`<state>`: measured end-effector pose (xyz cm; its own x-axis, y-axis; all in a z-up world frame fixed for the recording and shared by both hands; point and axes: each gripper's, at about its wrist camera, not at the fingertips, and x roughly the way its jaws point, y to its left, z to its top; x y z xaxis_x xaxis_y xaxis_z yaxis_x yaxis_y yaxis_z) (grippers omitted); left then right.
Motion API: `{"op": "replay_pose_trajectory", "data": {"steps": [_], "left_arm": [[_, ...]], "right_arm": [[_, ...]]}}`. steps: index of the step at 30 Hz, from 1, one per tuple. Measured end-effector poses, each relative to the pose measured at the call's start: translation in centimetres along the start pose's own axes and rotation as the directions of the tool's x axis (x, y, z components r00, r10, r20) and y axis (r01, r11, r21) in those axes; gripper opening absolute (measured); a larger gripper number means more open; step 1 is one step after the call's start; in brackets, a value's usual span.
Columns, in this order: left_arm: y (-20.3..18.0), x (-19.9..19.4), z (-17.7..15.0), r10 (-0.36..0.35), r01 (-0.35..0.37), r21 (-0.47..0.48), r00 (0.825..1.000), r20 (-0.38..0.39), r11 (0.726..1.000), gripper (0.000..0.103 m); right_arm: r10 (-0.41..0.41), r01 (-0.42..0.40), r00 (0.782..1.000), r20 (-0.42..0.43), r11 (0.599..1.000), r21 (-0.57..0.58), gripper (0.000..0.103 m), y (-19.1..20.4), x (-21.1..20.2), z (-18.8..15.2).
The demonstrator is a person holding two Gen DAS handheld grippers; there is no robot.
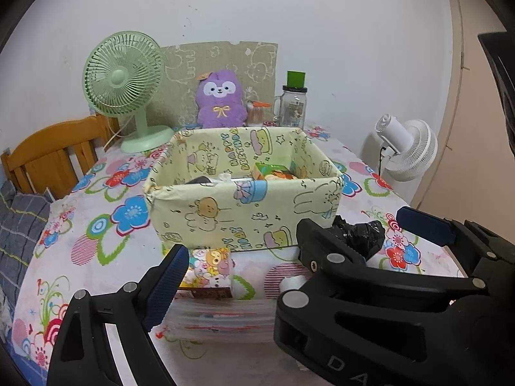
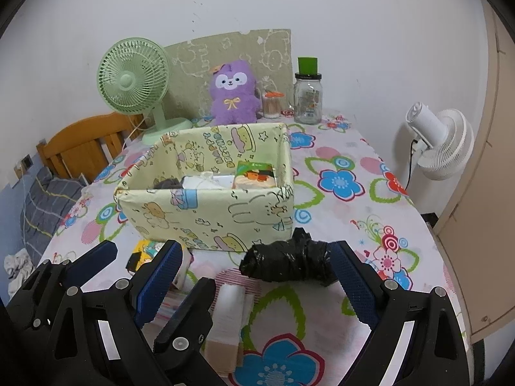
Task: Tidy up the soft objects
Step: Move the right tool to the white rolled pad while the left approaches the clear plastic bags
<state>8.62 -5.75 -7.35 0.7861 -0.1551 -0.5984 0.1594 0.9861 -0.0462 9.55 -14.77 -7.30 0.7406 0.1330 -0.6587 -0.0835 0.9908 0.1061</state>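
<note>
Left gripper [image 1: 244,276]: tilted downward, jaws wide apart, gripping nothing.
Right gripper [image 2: 257,276]: tilted downward, jaws apart, empty.
Black plastic-bag bundle [image 2: 286,262]: crinkled, glossy, lumpy roll near paper-wrapped box [image 2: 209,206], touching right finger [image 2: 351,284].

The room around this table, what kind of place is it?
Probably a bedroom at home: a wooden bed frame with bedding beside the floral-clothed table, a purple plush toy and a green desk fan.

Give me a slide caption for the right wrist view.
Right gripper open before a black plastic-bag roll, in front of the yellow cartoon-print box on a floral tablecloth.
</note>
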Motion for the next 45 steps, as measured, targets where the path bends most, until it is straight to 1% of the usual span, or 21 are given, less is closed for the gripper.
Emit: {"op": "replay_pose_trajectory", "data": {"steps": [14, 19, 21, 23, 25, 34, 39, 41, 45], "left_arm": [[-1.6, 1.5, -1.4, -0.019, 0.02, 0.016, 0.999, -0.051, 1.0, 0.092], [-1.9, 1.9, -1.9, -0.015, 0.017, 0.029, 0.997, -0.069, 0.999, 0.092], [-1.7, 2.1, -2.2, -0.008, 0.01, 0.029, 0.997, -0.077, 1.0, 0.092], [-1.5, 2.2, -2.5, 0.01, -0.007, 0.028, 0.996, -0.086, 1.0, 0.092], [-1.2, 2.4, -2.8, 0.012, -0.01, 0.024, 0.995, -0.094, 1.0, 0.092], [0.3, 2.2, -4.2, 0.033, -0.031, 0.018, 0.992, -0.124, 0.999, 0.092], [0.9, 2.4, -4.5, 0.028, -0.028, 0.003, 0.99, -0.14, 1.0, 0.092], [1.0, 2.6, -4.6, 0.03, -0.03, 0.002, 0.989, -0.145, 1.0, 0.092], [1.2, 2.9, -4.8, 0.035, -0.035, 0.005, 0.987, -0.154, 0.999, 0.092]], "right_arm": [[-0.036, 0.036, 0.998, -0.051, 0.999, 0.006, 0.095, -1.8, 1.2, -1.7], [-0.023, 0.024, 0.997, -0.075, 1.0, 0.013, 0.095, -2.2, 1.7, -2.3], [-0.017, 0.018, 0.996, -0.083, 1.0, 0.012, 0.095, -2.0, 1.9, -2.6], [-0.007, 0.009, 0.995, -0.095, 1.0, 0.013, 0.09, -2.0, 2.2, -2.9], [0.008, -0.006, 0.993, -0.115, 1.0, 0.017, 0.089, -1.8, 2.5, -3.1], [0.024, -0.027, 0.988, -0.155, 1.0, -0.013, 0.088, 0.0, 3.2, -4.1], [0.017, -0.02, 0.985, -0.174, 1.0, -0.012, 0.088, 0.7, 3.7, -4.4], [0.012, -0.014, 0.982, -0.186, 1.0, -0.01, 0.084, 0.8, 4.0, -4.5], [0.02, -0.02, 0.977, -0.21, 1.0, 0.0, 0.081, 0.8, 4.5, -4.6]]}}
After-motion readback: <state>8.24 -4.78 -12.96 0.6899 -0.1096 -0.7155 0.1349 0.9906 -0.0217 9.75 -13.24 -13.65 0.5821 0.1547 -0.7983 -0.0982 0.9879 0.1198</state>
